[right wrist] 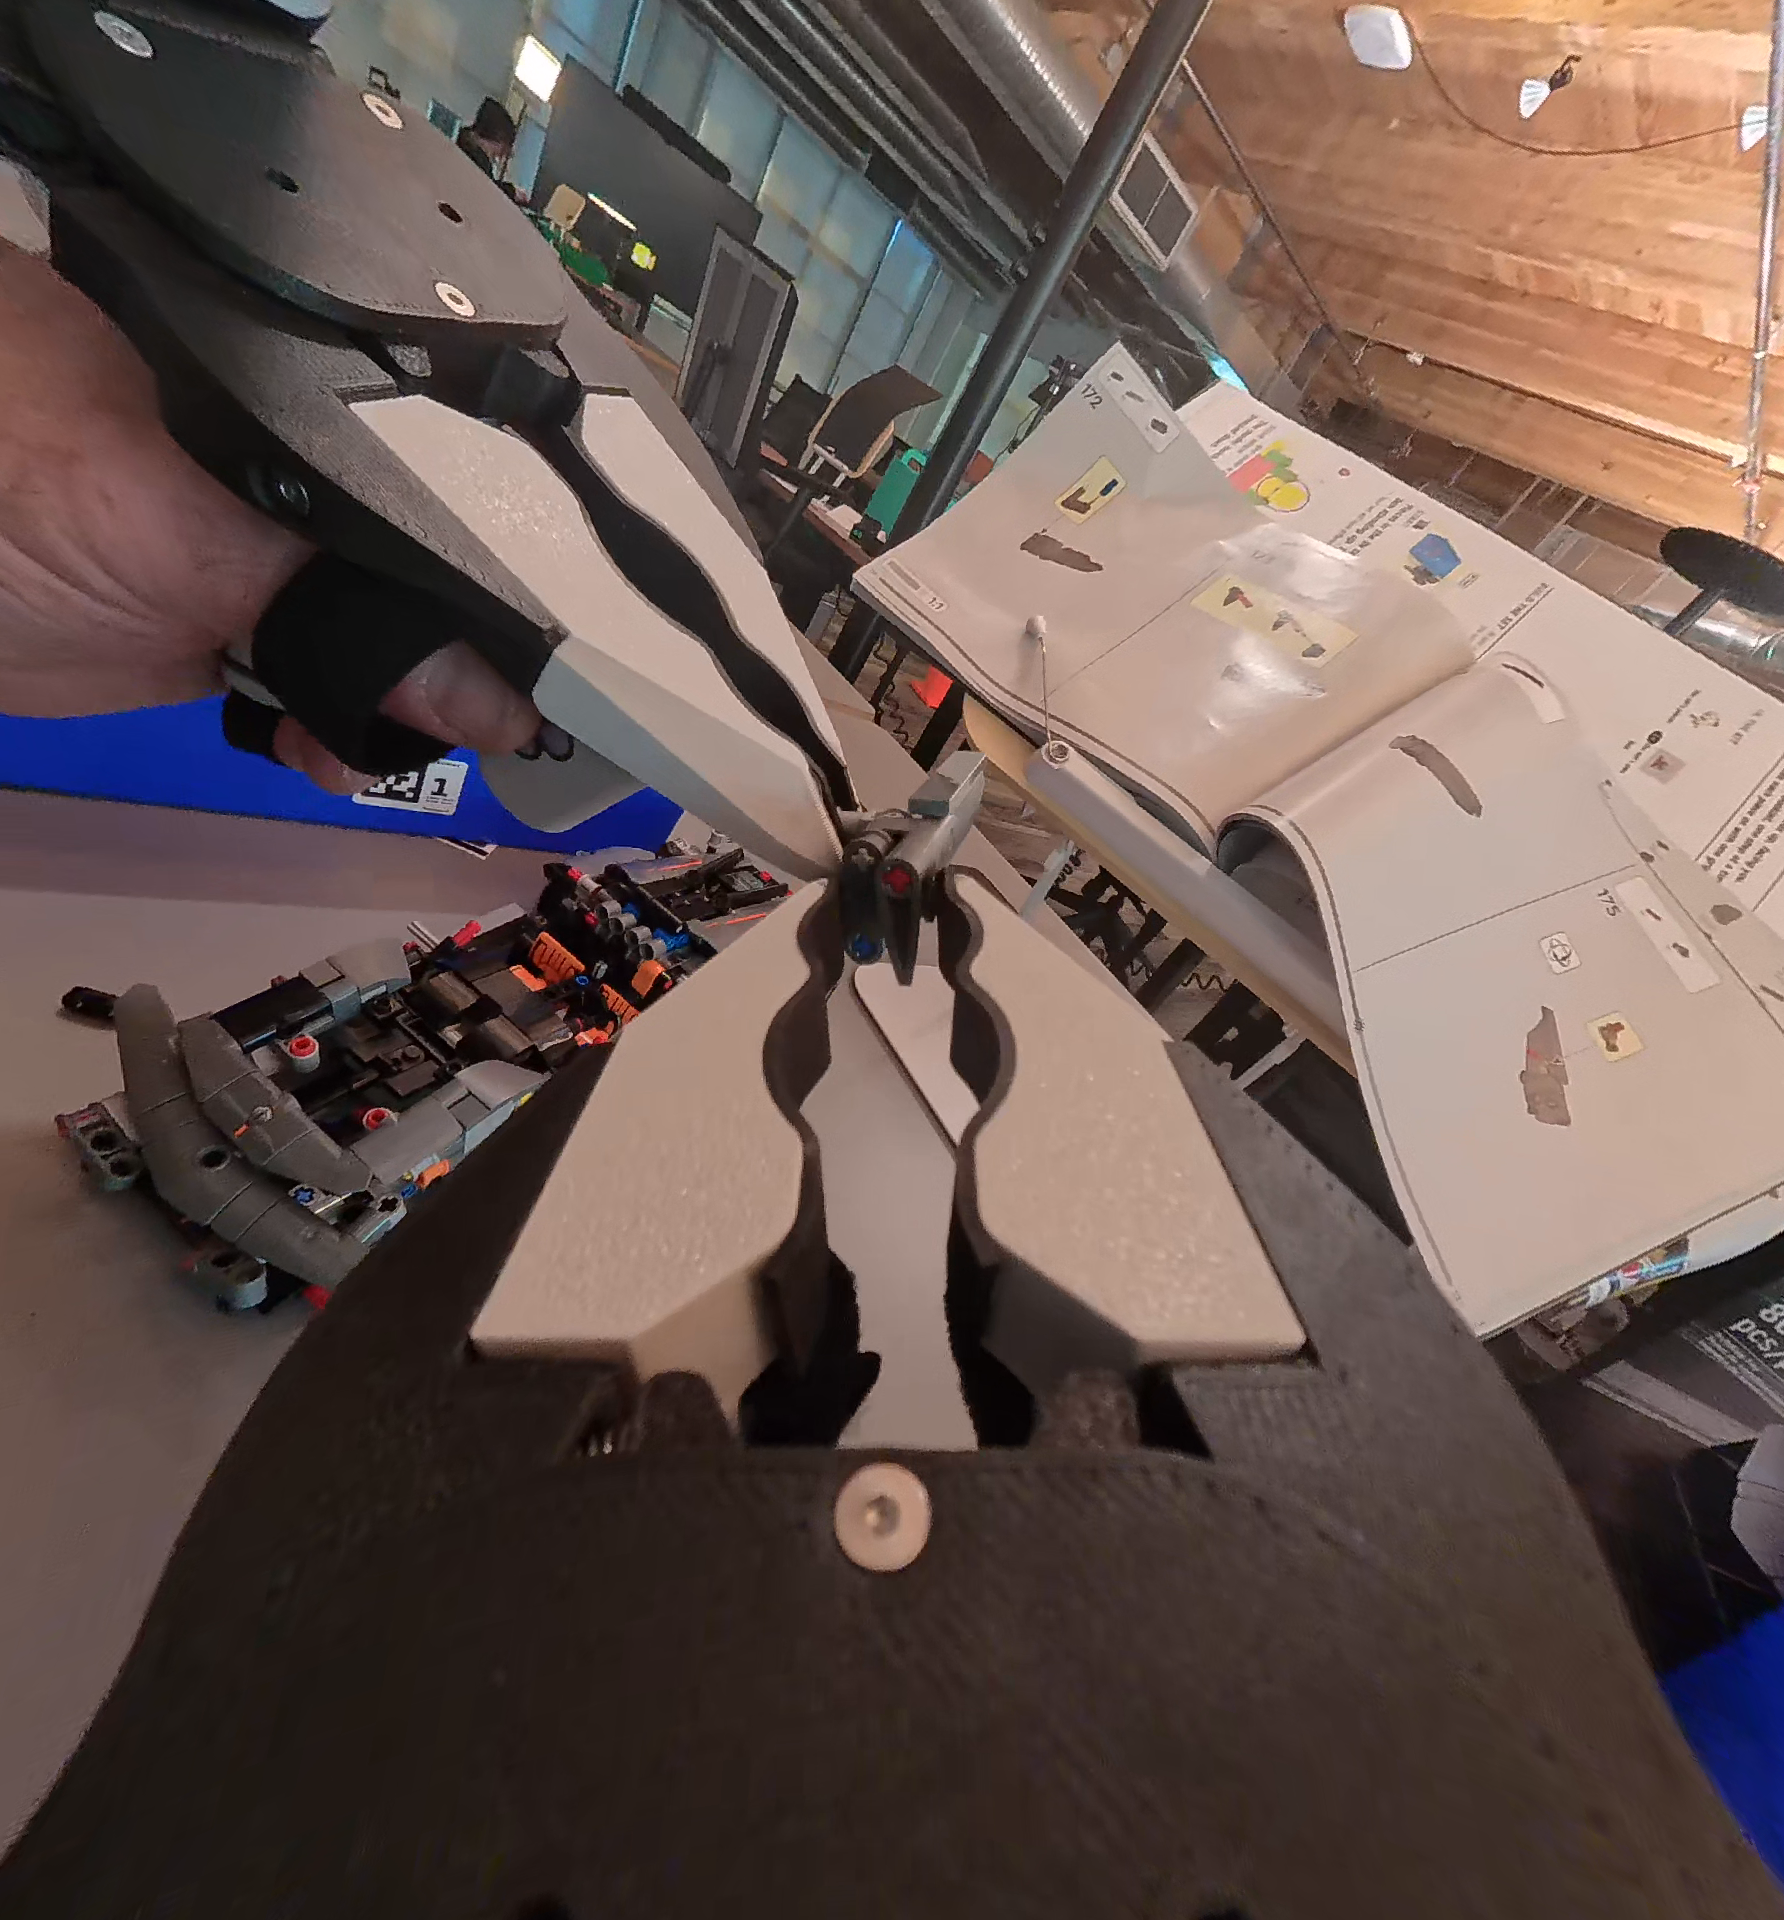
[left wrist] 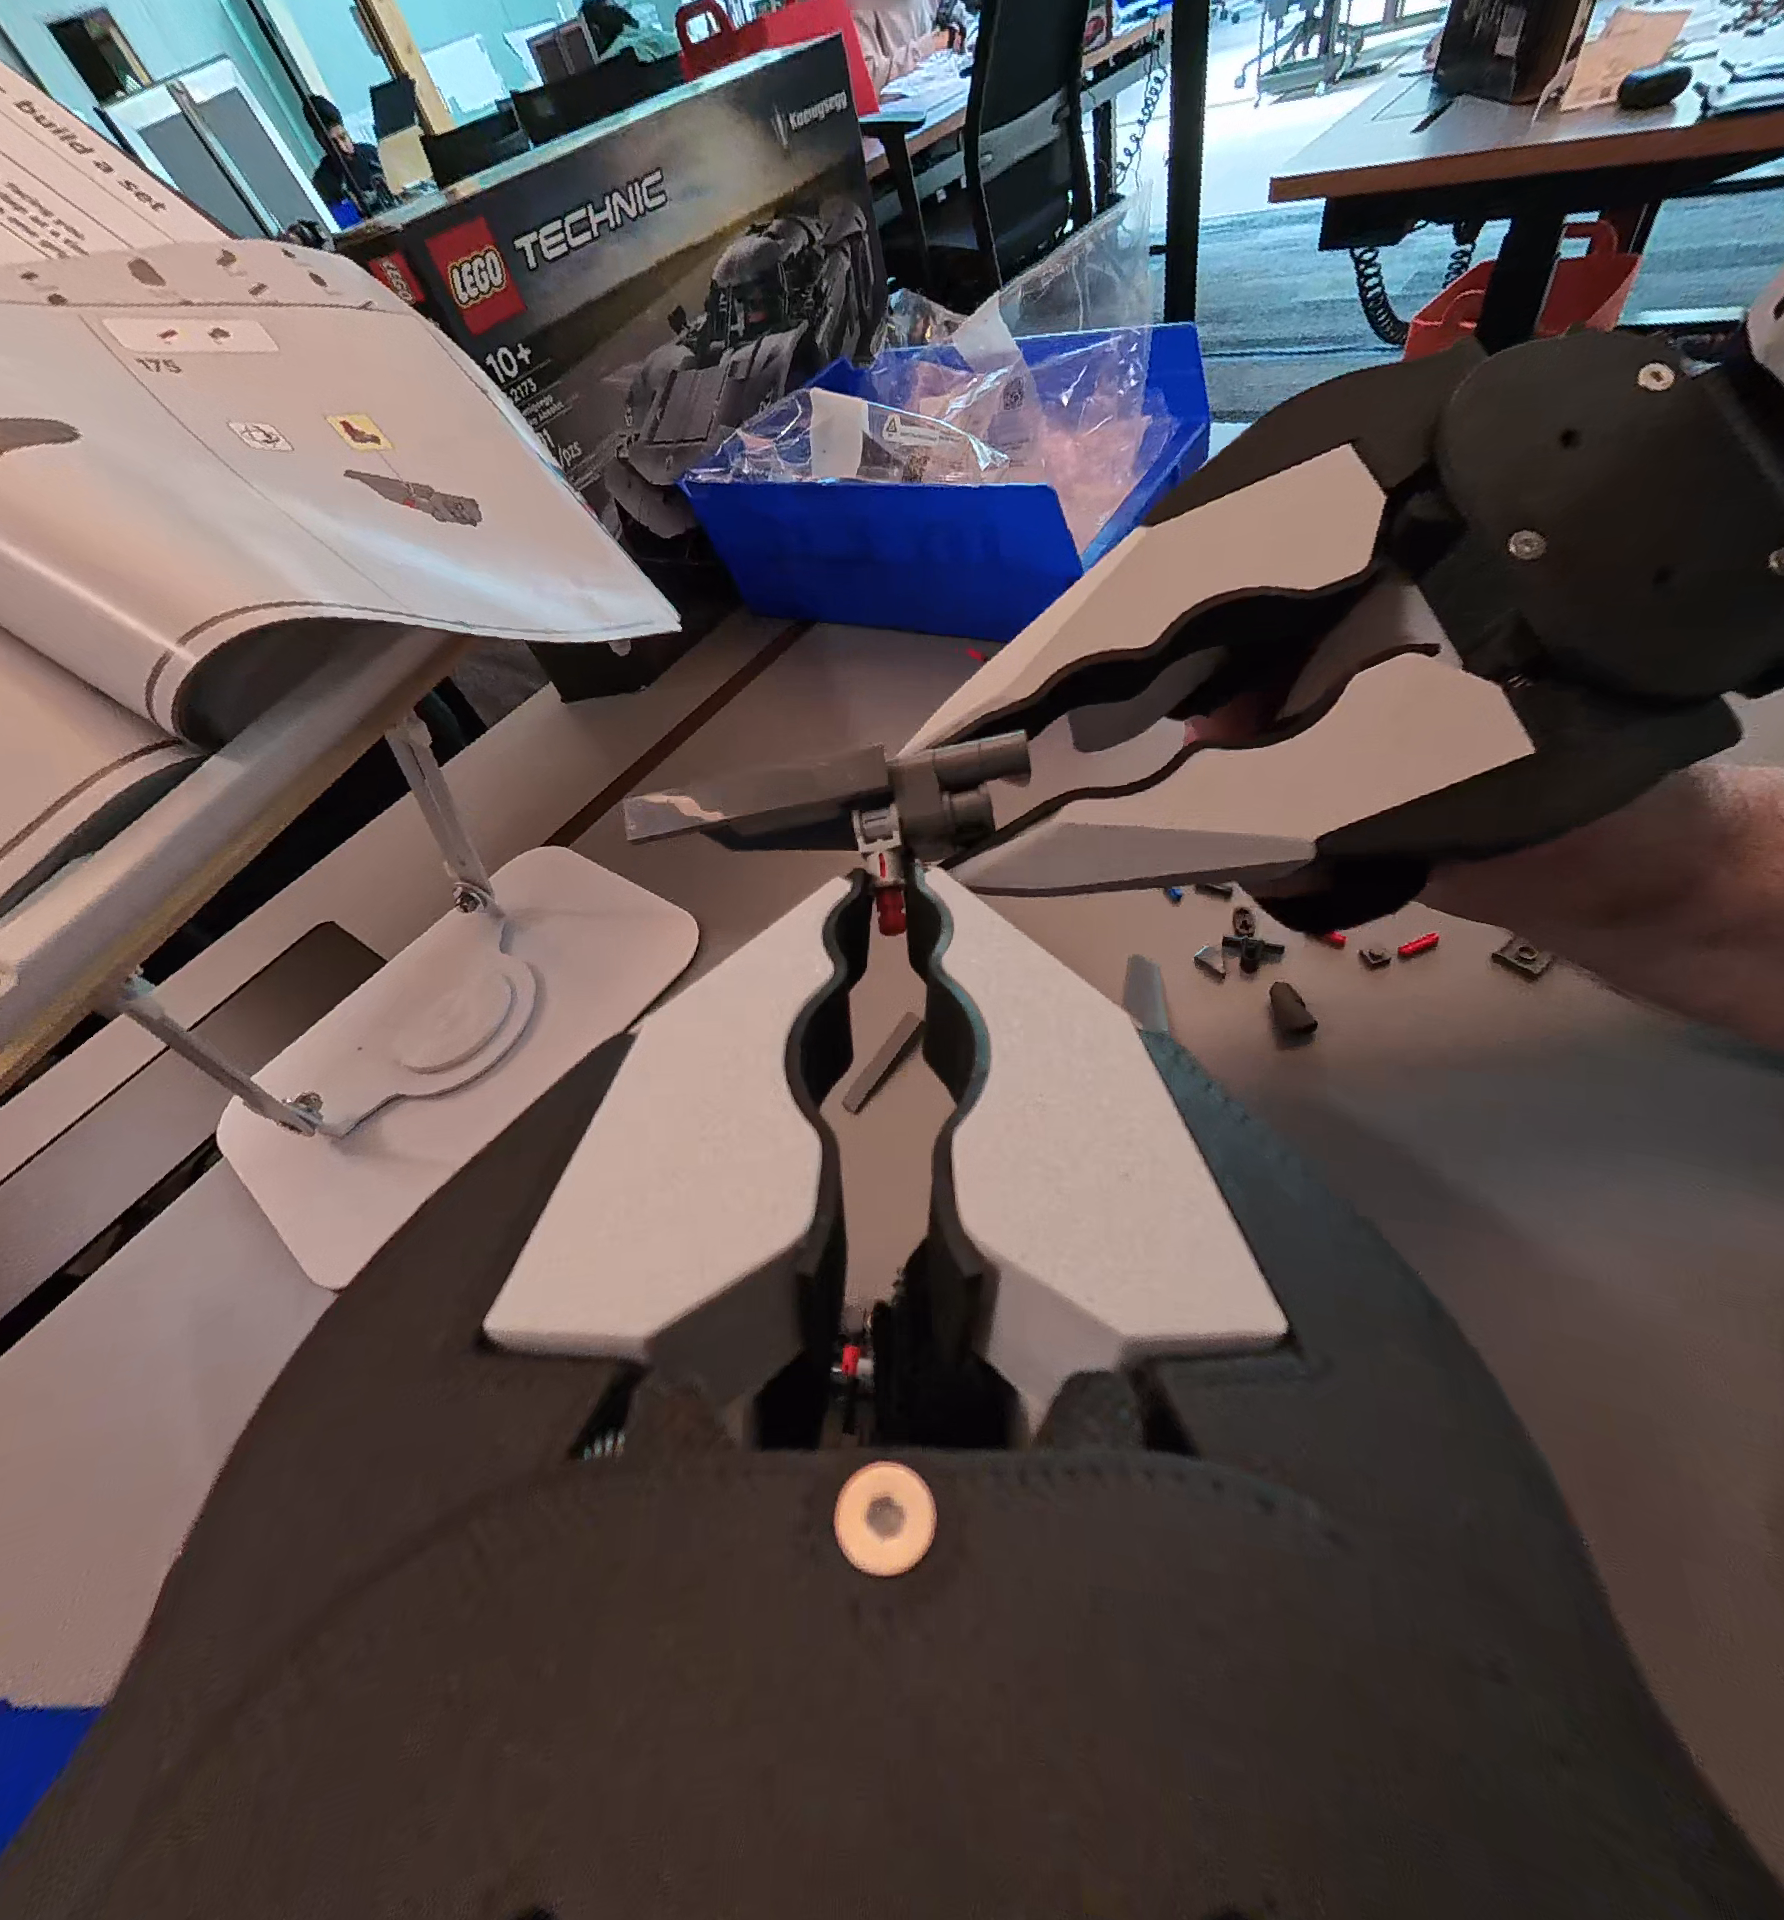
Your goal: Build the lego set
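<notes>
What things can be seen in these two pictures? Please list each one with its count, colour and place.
small assembly: one, grey with a red pin, held in the air between both grippers
half-built car: one, grey and black, on the table
loose pieces: several, black, red, blue, on the table
booklet: one, white, open on a stand
set box: one, dark, behind the booklet
bin: one, blue, with clear bags inside
left gripper: shut on the red pin
right gripper: shut on the assembly
hand: one, black glove, holding the left gripper
</notes>
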`<state>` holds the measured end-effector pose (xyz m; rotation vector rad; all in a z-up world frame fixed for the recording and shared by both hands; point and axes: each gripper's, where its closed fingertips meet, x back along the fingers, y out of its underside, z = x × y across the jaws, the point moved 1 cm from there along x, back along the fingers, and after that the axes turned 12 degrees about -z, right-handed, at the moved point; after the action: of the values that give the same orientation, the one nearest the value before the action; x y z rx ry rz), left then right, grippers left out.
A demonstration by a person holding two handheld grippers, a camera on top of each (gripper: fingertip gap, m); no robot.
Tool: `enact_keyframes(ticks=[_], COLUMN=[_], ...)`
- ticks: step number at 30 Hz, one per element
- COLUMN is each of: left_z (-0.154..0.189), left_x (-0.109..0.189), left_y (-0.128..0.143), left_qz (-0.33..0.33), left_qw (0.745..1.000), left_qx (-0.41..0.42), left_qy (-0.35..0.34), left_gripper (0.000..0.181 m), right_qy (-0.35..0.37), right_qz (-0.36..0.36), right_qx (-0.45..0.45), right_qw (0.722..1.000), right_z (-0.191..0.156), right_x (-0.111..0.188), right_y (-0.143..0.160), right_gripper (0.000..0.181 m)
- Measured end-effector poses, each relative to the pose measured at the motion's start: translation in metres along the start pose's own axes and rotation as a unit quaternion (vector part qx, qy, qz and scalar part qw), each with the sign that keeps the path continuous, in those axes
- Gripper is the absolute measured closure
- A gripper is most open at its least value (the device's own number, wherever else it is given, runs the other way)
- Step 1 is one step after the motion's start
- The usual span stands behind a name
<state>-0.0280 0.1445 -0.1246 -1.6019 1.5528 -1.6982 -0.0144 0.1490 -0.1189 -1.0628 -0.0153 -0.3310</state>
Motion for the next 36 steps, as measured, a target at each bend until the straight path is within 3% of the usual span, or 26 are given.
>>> enact_keyframes(ticks=[4, 9, 12, 15, 17, 20, 24, 26, 28, 30, 36], left_z=[-0.001, -0.007, -0.026, -0.055, -0.073, -0.095, -0.122, -0.142, -0.16, -0.17, -0.171], left_x=[-0.004, 0.003, 0.018, 0.029, 0.021, -0.023, -0.104, -0.129, -0.141, -0.144, -0.141], left_y=[-0.004, -0.017, -0.035, -0.069, -0.093, -0.112, -0.089, -0.073, -0.059, -0.05, -0.039], left_qz=[0.002, 0.02, 0.032, 0.032, 0.011, -0.032, -0.126, -0.173, -0.215, -0.23, -0.238], left_qw=[1.0, 1.0, 0.998, 0.992, 0.979, 0.959, 0.922, 0.897, 0.882, 0.885, 0.9], left_qx=[-0.002, -0.009, -0.02, -0.065, -0.136, -0.222, -0.323, -0.355, -0.363, -0.347, -0.322], left_qy=[-0.003, -0.021, -0.053, -0.106, -0.151, -0.171, -0.173, -0.197, -0.21, -0.208, -0.173], left_gripper=[0.177, 0.157, 0.151, 0.149, 0.15, 0.141, 0.126, 0.128, 0.138, 0.154, 0.162], right_qy=[-0.005, -0.002, 0.021, 0.024, 0.031, 0.041, 0.043, 0.041, 0.04, 0.036, 0.021], right_qz=[0.001, 0.023, 0.028, 0.04, 0.043, 0.046, 0.044, 0.042, 0.042, 0.044, 0.043], right_qx=[-0.03, -0.074, -0.13, -0.188, -0.21, -0.244, -0.253, -0.252, -0.251, -0.252, -0.254], right_qw=[1.0, 0.997, 0.991, 0.981, 0.976, 0.968, 0.966, 0.966, 0.966, 0.966, 0.966], right_z=[0.005, 0.018, 0.041, 0.058, 0.065, 0.076, 0.079, 0.078, 0.078, 0.078, 0.073], right_x=[0.001, 0.006, 0.012, 0.017, 0.018, 0.02, 0.019, 0.018, 0.017, 0.017, 0.012], right_y=[0.002, 0.002, 0.013, 0.023, 0.03, 0.04, 0.047, 0.048, 0.049, 0.048, 0.049], right_gripper=[0.166, 0.166, 0.166, 0.166, 0.166, 0.166, 0.166, 0.166, 0.166, 0.166, 0.166])
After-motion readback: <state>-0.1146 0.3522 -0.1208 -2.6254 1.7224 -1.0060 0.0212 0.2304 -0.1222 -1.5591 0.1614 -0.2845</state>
